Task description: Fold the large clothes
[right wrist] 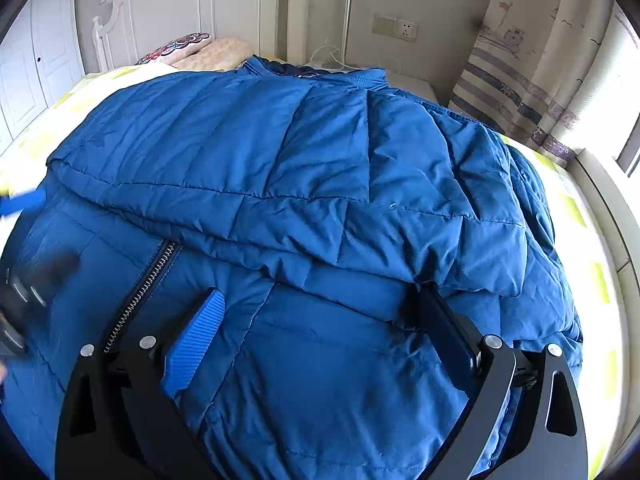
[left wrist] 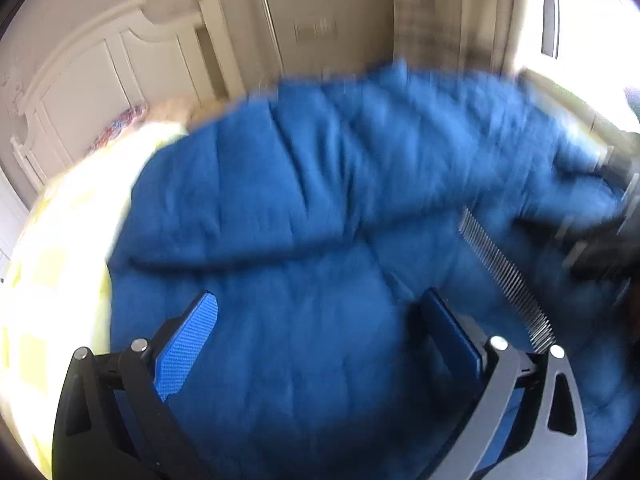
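A large blue puffer jacket (right wrist: 304,168) lies spread over a bed, a quilted sleeve folded across its body. Its open zipper (right wrist: 140,296) runs down the left in the right wrist view and shows as metal teeth (left wrist: 508,276) in the blurred left wrist view. My right gripper (right wrist: 324,320) hovers just over the jacket's lower body below the sleeve's edge, jaws wide open, nothing pinched. My left gripper (left wrist: 320,320) is also open above the blue fabric (left wrist: 304,200) with nothing between its pads. One blurred blue pad (right wrist: 24,202) of the left gripper shows at the right wrist view's left edge.
The bed has a yellow-checked sheet (right wrist: 576,216) showing around the jacket. Pillows (right wrist: 200,50) lie by the white headboard (right wrist: 168,4). A white nightstand (right wrist: 412,84), a wall socket (right wrist: 406,30) and a striped curtain (right wrist: 516,92) stand beyond the bed's far right.
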